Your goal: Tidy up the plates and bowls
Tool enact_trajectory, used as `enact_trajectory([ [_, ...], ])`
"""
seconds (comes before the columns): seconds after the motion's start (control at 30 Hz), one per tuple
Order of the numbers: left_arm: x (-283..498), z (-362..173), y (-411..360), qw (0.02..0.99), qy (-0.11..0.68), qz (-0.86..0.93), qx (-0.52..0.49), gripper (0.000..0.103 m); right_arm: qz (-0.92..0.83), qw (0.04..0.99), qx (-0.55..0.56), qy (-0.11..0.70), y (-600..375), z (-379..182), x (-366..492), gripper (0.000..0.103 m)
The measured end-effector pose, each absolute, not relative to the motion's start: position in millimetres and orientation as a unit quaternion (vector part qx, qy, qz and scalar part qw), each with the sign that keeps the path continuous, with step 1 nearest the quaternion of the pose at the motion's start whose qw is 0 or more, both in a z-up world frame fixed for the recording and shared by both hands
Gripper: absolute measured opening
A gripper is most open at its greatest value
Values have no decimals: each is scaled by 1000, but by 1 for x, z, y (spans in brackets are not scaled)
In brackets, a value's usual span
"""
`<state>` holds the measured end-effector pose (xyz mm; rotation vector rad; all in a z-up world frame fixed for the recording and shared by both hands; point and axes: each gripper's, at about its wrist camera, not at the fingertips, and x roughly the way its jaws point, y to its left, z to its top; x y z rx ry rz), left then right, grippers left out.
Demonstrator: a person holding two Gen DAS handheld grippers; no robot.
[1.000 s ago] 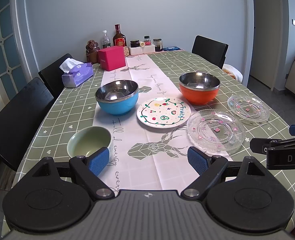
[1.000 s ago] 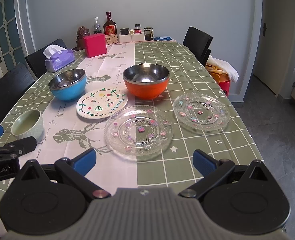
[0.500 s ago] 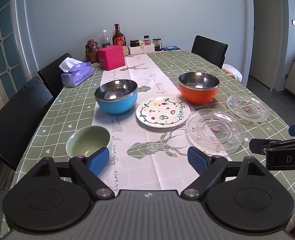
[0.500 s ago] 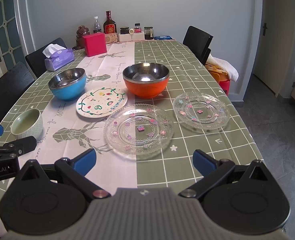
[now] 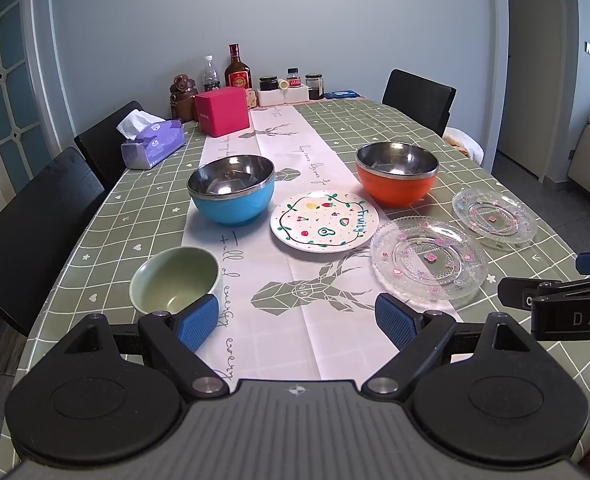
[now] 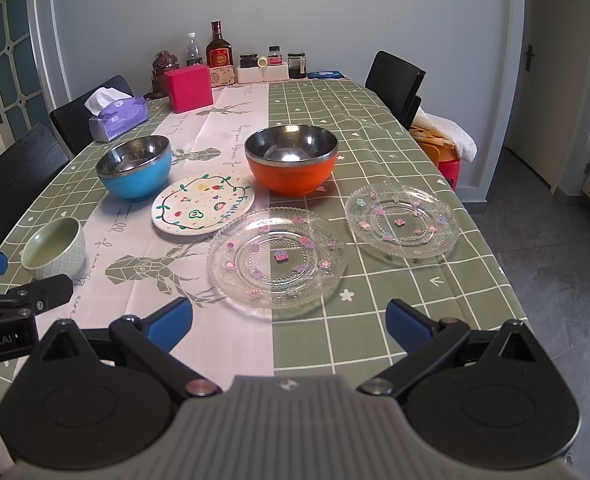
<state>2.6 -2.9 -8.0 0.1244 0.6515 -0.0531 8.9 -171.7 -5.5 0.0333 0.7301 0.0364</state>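
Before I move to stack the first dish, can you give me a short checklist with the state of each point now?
1. Left gripper open and holding nothing: ok.
2. Right gripper open and holding nothing: ok.
3. Near glass plate with nothing lying on it, directly ahead of the right gripper: ok.
4. Far glass plate apart from the near one, free to lift: ok.
5. Green bowl empty, upright, near the left gripper: ok.
6. Blue bowl and orange bowl dry inside: cannot tell.
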Motion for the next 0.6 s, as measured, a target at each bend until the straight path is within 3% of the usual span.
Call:
enact_trajectory([
  [0.6, 5, -10, 3, 942, 331, -29, 52, 103, 17, 933, 11, 360, -168, -12, 12, 100],
])
